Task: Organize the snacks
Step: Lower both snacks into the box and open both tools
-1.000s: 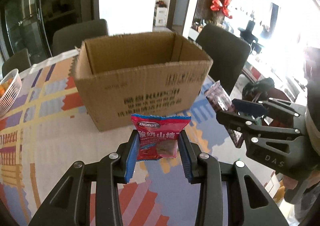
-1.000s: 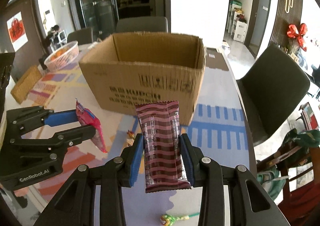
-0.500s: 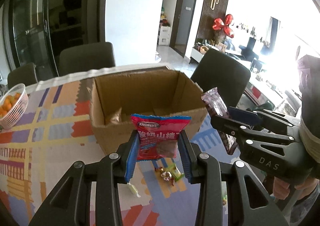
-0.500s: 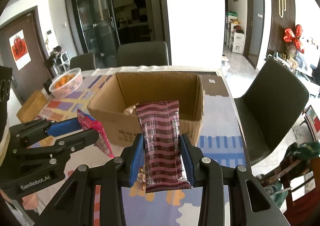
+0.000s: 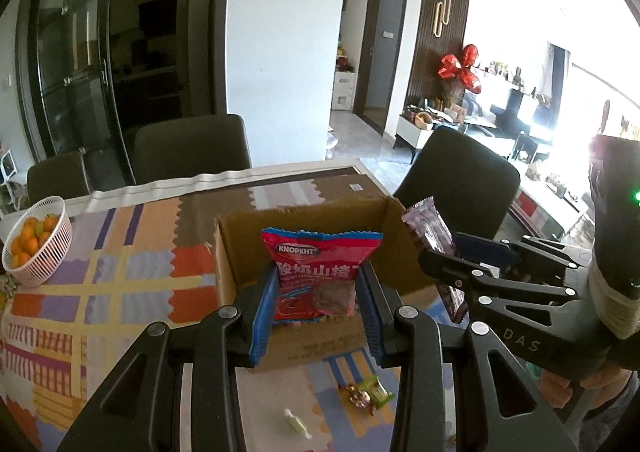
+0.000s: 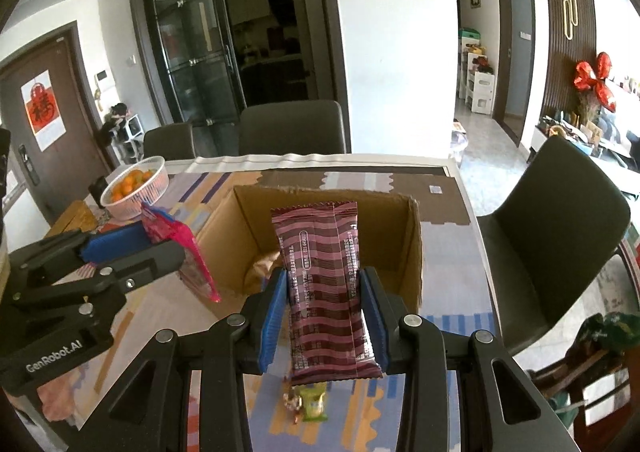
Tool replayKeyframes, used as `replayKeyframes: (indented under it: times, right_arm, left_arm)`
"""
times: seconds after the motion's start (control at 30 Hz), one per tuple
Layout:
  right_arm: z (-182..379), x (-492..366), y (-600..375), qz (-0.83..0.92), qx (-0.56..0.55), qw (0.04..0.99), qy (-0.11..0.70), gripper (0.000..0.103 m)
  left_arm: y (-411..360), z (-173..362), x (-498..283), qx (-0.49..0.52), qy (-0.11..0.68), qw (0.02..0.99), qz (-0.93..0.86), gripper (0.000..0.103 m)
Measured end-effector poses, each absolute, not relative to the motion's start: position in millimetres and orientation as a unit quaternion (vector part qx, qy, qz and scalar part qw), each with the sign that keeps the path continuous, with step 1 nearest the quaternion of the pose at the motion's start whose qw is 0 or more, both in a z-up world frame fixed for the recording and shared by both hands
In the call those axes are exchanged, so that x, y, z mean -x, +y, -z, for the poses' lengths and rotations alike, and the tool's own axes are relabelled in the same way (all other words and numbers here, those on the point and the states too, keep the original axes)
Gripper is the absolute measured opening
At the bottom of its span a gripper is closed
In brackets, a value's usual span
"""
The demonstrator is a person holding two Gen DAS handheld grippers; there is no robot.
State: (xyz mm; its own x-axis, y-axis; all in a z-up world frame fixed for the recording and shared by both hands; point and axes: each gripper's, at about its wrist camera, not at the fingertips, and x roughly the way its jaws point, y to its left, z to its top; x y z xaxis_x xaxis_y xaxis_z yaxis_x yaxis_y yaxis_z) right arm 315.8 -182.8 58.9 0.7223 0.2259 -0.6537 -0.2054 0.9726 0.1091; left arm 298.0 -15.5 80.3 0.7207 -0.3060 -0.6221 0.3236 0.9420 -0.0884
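Both hands are up over the table, each with a catch. The left gripper (image 5: pixel 316 304) is clamped on a flat red snack packet with white lettering (image 5: pixel 318 272), its blue pads pressing the packet's two edges, packet standing upright. The right gripper (image 6: pixel 326 308) is clamped the same way on a long maroon striped wrapper bar (image 6: pixel 326 292), upright too. Dead ahead at twelve o'clock from both sits the open brown cardboard box (image 6: pixel 414 248), flaps up, something tan crumpled inside (cannot tell what). In the left wrist view the right gripper comes in from three o'clock; in the right wrist view the left one sits at nine. Down at six o'clock on the colourful patchwork tablecloth (image 5: pixel 120 272) lie a few small wrapped candies (image 5: pixel 366 396). A white basket of oranges (image 5: pixel 36 248) rests at ten o'clock.
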Motion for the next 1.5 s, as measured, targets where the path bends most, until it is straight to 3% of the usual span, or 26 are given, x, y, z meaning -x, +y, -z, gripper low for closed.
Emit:
replayKeyframes:
  times: [0.57, 0.63, 0.67, 0.7, 0.77, 1.23, 1.5]
  right_arm:
    - [-29, -386, -180, -0.111, -0.014, 0.913, 0.393, 0.038]
    - [-25, -389, -183, -0.105, -0.016, 0.913, 0.394, 0.043]
    - [-25, -390, -185, -0.102, -0.012, 0.914, 0.393, 0.051]
    - [-24, -390, -185, -0.097, -0.009, 0.914, 0.395, 0.056]
    - [-24, -388, -188, -0.09, -0.01, 0.916, 0.391, 0.056]
    - [-39, -320, -183, -0.095, 0.0, 0.934, 0.343, 0.056]
    - [-27, -293, -179, -0.103, 0.0, 0.928, 0.358, 0.056]
  left_arm:
    - [-23, -44, -362, -0.023, 0.39, 0.908, 0.149, 0.04]
    - [-23, -41, -364, -0.024, 0.392, 0.908, 0.146, 0.045]
    - [-23, -41, -364, -0.023, 0.392, 0.908, 0.142, 0.051]
    - [-22, -41, -362, -0.023, 0.392, 0.909, 0.138, 0.052]
    - [-22, -42, -357, -0.026, 0.385, 0.912, 0.136, 0.059]
    - [-14, -56, -287, -0.045, 0.341, 0.932, 0.118, 0.064]
    - [-7, -47, -257, -0.06, 0.339, 0.933, 0.101, 0.065]
